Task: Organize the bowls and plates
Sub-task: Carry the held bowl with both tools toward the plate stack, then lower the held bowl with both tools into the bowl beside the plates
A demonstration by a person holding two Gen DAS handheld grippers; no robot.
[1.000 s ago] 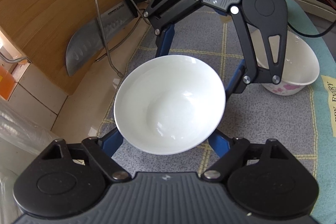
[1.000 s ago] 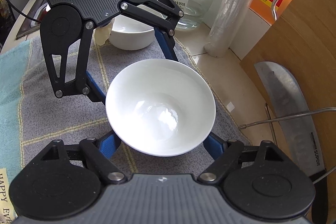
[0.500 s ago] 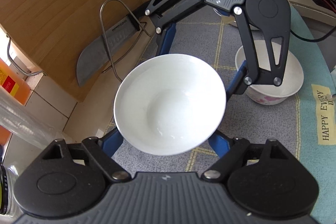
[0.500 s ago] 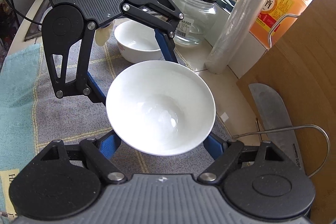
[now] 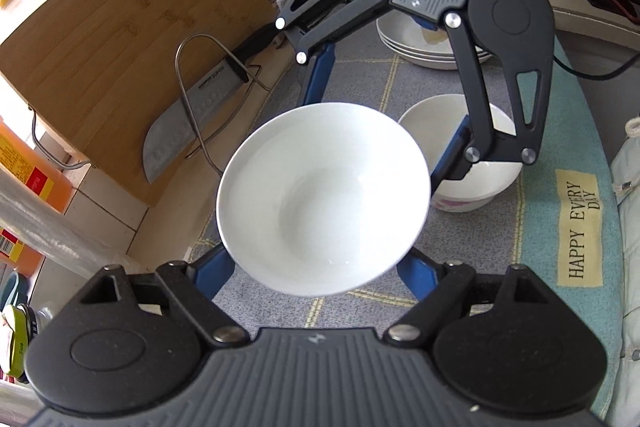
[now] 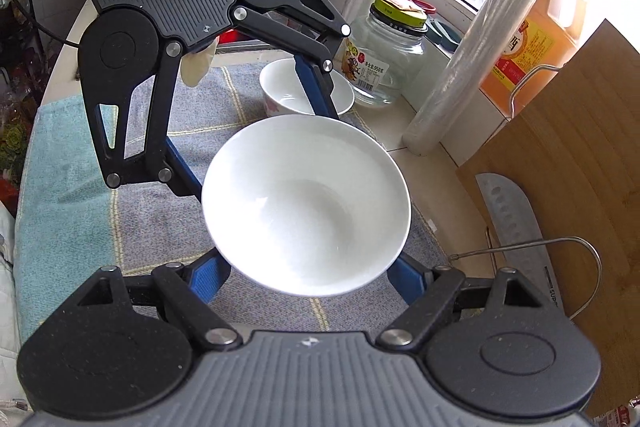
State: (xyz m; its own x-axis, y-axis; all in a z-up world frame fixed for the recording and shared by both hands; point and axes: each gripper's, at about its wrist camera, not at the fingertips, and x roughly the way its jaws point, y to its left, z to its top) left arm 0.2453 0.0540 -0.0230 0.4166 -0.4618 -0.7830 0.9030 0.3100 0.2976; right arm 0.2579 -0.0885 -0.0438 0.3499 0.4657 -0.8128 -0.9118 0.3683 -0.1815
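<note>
Kitchen counter space by a bright window is covered with a grey checked cloth [image 5: 280,291] laid beside a teal towel [image 5: 560,227]. From the left in the left wrist view, a bamboo cutting board [image 5: 120,39] leans up with a broad knife [image 5: 188,119] in a wire rack against it; at the middle a plain white bowl [image 5: 324,199] hangs clear above the cloth, carried between both tools; to its right a second, flower-printed bowl [image 5: 488,183] rests on the cloth, and a stack of plates [image 5: 416,47] lies farther back. The left gripper [image 5: 316,267] has its blue fingers [image 5: 212,273] clamped on the carried bowl's outer wall on the near side, and the right gripper [image 6: 308,271] presses in the same way from the opposite side. The bowl is glossy, unmarked and empty, wide at the rim and narrowing toward its foot. It is likely glazed ceramic: rigid, fairly weighty, slick and liable to chip, so the sloping wall below the rim, squeezed from both sides, looks the safest hold, with a gentle set-down.
</note>
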